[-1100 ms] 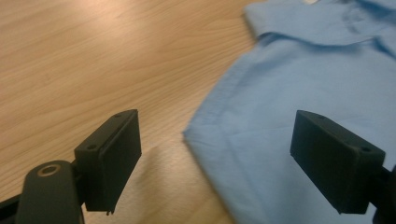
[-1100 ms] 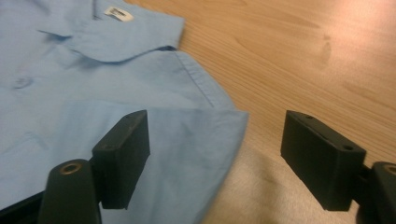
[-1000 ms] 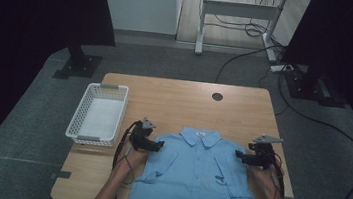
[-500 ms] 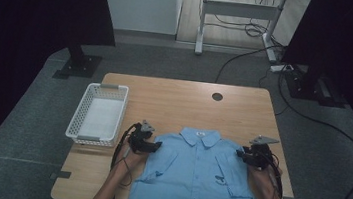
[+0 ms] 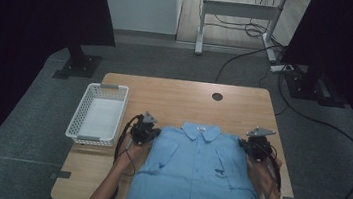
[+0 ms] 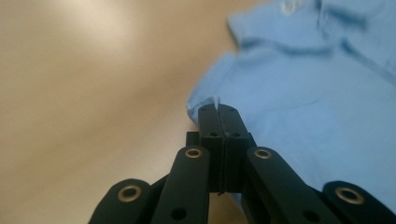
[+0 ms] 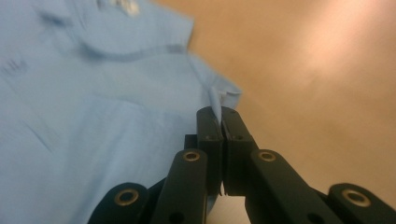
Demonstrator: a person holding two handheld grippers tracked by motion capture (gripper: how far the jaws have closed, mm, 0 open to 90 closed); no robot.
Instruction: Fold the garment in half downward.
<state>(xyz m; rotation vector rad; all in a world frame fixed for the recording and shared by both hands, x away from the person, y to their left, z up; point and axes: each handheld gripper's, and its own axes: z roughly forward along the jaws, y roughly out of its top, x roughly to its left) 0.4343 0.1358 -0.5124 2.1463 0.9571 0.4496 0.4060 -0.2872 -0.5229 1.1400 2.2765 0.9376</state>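
I am working a light blue shirt point(image 5: 196, 174) that lies face up on a wooden table point(image 5: 184, 100), collar toward the far edge, hem running off the near edge toward me. My left gripper point(image 5: 144, 132) sits at the shirt's left shoulder, my right gripper point(image 5: 257, 148) at its right shoulder.

In the left gripper view the jaws have just been closing and now pinch a small fold of cloth at the shoulder edge point(image 6: 205, 103). In the right gripper view the jaws have likewise just been closing and clamp a sliver of fabric at the other shoulder corner point(image 7: 219, 100).

I judge the shirt light, soft and limp. It should drape and sag between two grips, and thin cloth could slip from so shallow a bite. The shoulder seams look like sound places to hold, since the cloth is doubled there.

A white basket point(image 5: 98, 113) stands just left of the shirt.

The shirt's hem is cut off in the high view, the sleeves are hard to make out, and both gripper views are blurred, so I cannot tell how deep each pinch goes.
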